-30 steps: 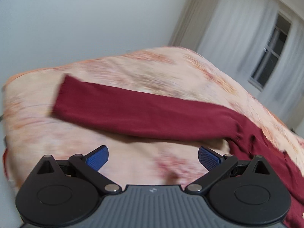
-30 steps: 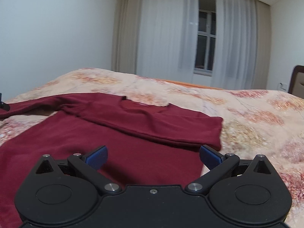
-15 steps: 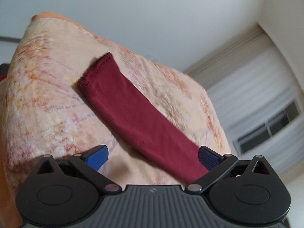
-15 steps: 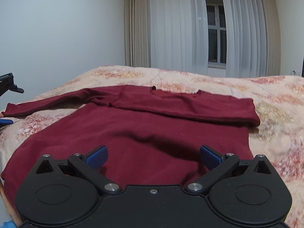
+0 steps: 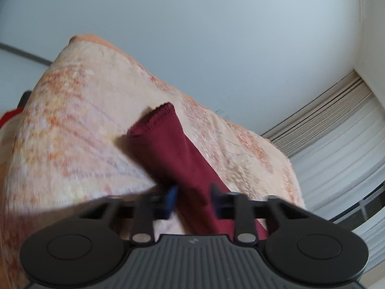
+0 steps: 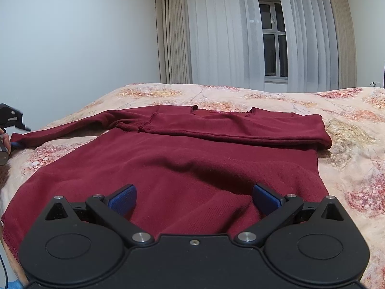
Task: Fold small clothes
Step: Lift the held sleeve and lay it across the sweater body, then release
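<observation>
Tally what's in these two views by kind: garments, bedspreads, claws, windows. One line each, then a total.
Dark red long-sleeved tops: 1, one sleeve folded across the chest, the other stretched out
Floral bedspreads: 1
Claws: 2, the left claw closing around the sleeve, the right claw open above the hem
Windows: 1
Total: 5

Left hand-held gripper: matte black body, two round discs at sides, ribbed grey centre panel with small pale logo, silver pivot screws on linkage arms, blue fingers, image blurred. Right hand-held gripper: same black housing, smooth centre plate with one small screw, silver rivets at arm joints and triangular tips, blue textured pads. Thin blue cable at lower left edge of right view.
</observation>
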`<state>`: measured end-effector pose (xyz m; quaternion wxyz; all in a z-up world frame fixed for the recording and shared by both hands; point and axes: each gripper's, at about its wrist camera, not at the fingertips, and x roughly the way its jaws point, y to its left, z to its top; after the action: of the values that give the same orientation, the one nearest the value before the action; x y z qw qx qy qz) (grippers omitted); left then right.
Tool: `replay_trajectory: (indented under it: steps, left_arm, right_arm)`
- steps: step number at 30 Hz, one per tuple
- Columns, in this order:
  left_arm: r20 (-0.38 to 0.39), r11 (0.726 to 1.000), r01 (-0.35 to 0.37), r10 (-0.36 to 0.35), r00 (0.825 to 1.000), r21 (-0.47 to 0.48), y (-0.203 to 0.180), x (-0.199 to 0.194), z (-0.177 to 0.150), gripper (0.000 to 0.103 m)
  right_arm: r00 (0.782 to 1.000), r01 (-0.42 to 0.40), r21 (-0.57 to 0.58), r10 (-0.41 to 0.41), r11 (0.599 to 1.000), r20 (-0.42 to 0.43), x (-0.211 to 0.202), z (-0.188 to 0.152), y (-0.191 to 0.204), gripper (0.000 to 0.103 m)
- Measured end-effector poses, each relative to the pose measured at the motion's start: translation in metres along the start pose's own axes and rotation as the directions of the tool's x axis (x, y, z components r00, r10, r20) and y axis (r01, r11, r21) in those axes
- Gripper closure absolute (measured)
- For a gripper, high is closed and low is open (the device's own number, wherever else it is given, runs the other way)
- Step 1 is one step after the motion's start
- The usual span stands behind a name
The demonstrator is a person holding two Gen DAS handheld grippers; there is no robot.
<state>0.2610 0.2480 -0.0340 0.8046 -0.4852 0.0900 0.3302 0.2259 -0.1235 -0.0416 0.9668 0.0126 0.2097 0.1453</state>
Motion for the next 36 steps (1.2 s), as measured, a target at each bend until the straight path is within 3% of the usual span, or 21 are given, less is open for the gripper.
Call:
replay_trajectory:
  steps: [3,9,13,16,19,24,29,32,36]
  left_arm:
    - [0.017,0.999,0.017,-0.018,1.0,0.032,-0.003,0.004,0.006,0.093]
    - [0.096,0.972,0.138,-0.158,0.983,0.189,-0.049,0.011,0.026,0.097]
    - [0.123,0.934,0.235,-0.276,0.953,0.27,-0.102,0.019,0.042,0.098]
    - [0.116,0.884,0.321,-0.378,0.919,0.339,-0.15,0.024,0.047,0.098]
    - [0.084,0.801,0.414,-0.493,0.866,0.432,-0.197,0.022,0.039,0.098]
    - [-0.047,0.614,0.573,-0.659,0.75,0.543,-0.257,0.0,-0.001,0.097]
    - [-0.235,0.427,0.695,-0.729,0.643,0.579,-0.291,-0.022,-0.068,0.097]
    - [-0.354,0.333,0.743,-0.719,0.598,0.58,-0.304,-0.03,-0.113,0.097]
    - [-0.486,0.205,0.77,-0.671,0.56,0.604,-0.31,-0.037,-0.177,0.097]
  right_arm:
    - [1.0,-0.012,0.014,0.012,1.0,0.01,0.0,-0.001,-0.003,0.001]
    - [0.999,-0.038,0.045,0.037,0.998,0.036,-0.003,-0.005,-0.01,0.001]
    - [0.997,-0.058,0.068,0.054,0.996,0.059,-0.005,-0.009,-0.013,0.001]
    - [0.995,-0.076,0.089,0.069,0.993,0.077,-0.006,-0.011,-0.016,0.001]
    - [0.992,-0.095,0.111,0.085,0.989,0.094,-0.008,-0.013,-0.02,0.0]
    - [0.988,-0.118,0.14,0.102,0.983,0.117,-0.012,-0.015,-0.025,0.001]
    - [0.984,-0.13,0.177,0.104,0.976,0.147,-0.016,-0.016,-0.03,0.001]
    - [0.982,-0.135,0.202,0.103,0.97,0.16,-0.018,-0.017,-0.034,0.001]
    - [0.979,-0.144,0.222,0.105,0.964,0.177,-0.021,-0.019,-0.036,0.0]
